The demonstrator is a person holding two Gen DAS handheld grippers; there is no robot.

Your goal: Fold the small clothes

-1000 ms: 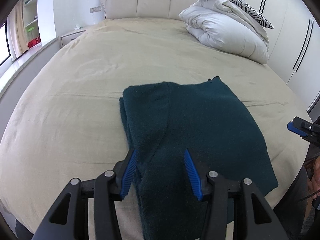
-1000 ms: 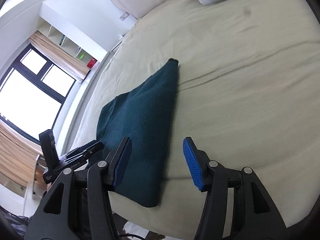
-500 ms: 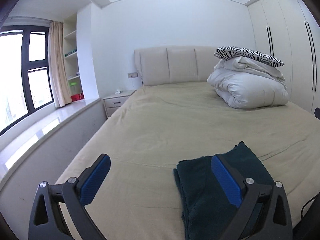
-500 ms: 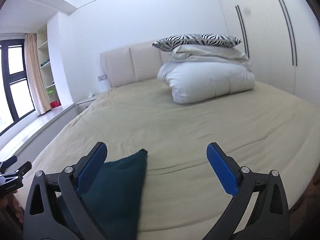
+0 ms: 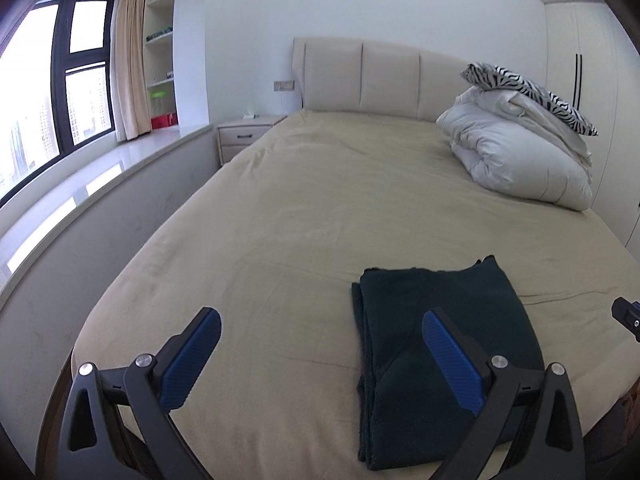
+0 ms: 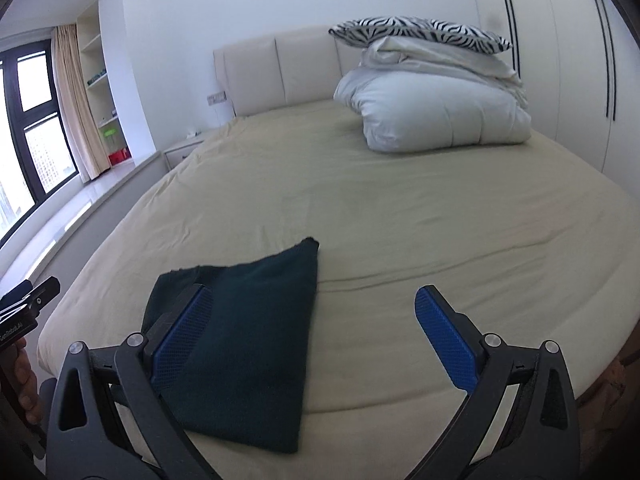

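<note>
A dark green garment (image 5: pixel 440 336) lies folded into a long rectangle near the foot of the beige bed (image 5: pixel 304 208); the right wrist view shows the same garment (image 6: pixel 248 344) at lower left. My left gripper (image 5: pixel 320 332) hangs open above the bed, its right finger over the garment's left part, nothing between the pads. The right gripper (image 6: pixel 316 312) is also open and empty, above the garment's right edge. Each view catches the other gripper's tip at its border: the right gripper (image 5: pixel 628 316), the left gripper (image 6: pixel 28 300).
A white folded duvet (image 5: pixel 520 156) with a zebra-print pillow (image 5: pixel 528 92) sits at the head of the bed on the right. A padded headboard (image 5: pixel 380 76), a nightstand (image 5: pixel 244 132), a window ledge (image 5: pixel 80 184) on the left and wardrobe doors (image 6: pixel 560 60) on the right surround the bed.
Both grippers opened wide, let go of the garment, then lifted and tilted up away from it. The garment now lies flat, folded, on the bed.
</note>
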